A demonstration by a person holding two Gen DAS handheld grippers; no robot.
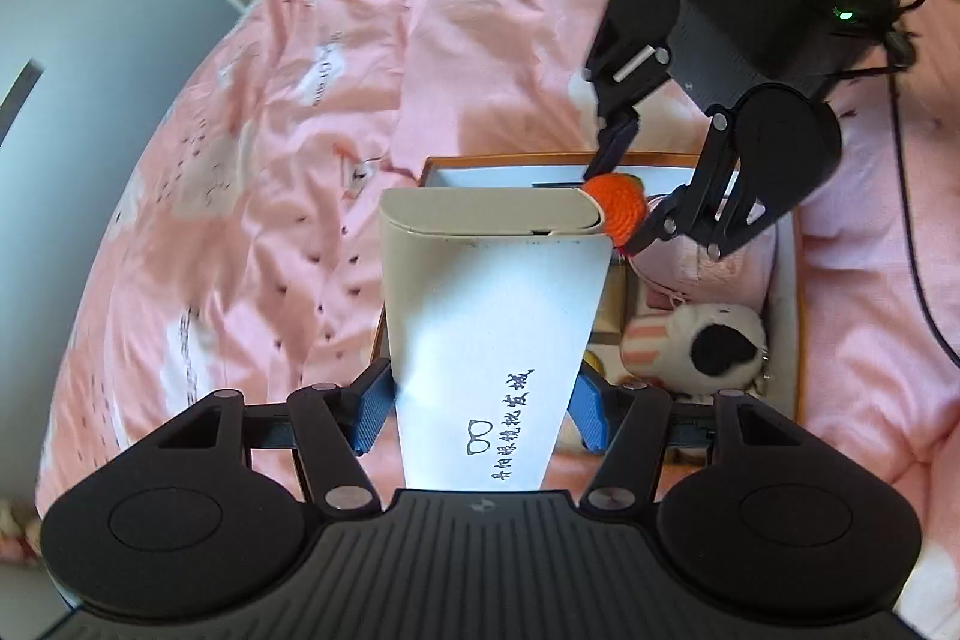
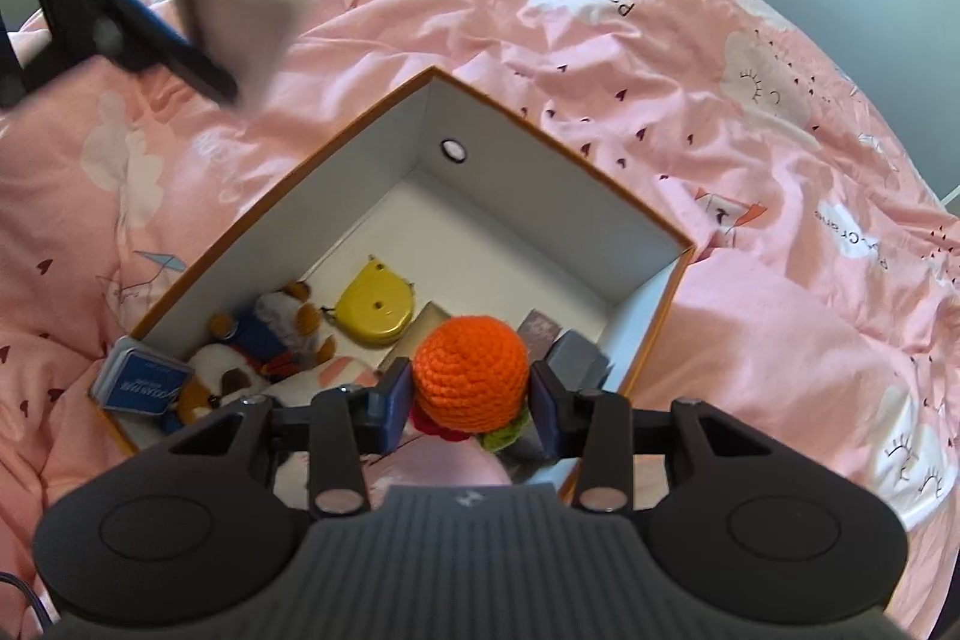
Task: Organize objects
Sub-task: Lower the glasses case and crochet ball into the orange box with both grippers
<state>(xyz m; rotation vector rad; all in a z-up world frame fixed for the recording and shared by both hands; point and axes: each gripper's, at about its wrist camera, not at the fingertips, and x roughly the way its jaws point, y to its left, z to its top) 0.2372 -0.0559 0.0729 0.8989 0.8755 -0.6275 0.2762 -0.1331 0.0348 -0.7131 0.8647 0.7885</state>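
Right wrist view: "Papercrane" bedspread (image 2: 600,58); right hand-held gripper (image 2: 471,403) clamped around orange crochet ball (image 2: 471,370).

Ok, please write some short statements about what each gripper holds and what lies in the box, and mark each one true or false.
1. The right gripper is closed on the orange crocheted ball. True.
2. The left gripper holds a yellow tape measure. False: it holds the beige glasses case; the yellow tape measure lies in the box.
3. The box stands on a wooden table. False: it rests on the pink bedding.
4. Plush toys lie in the box. True.
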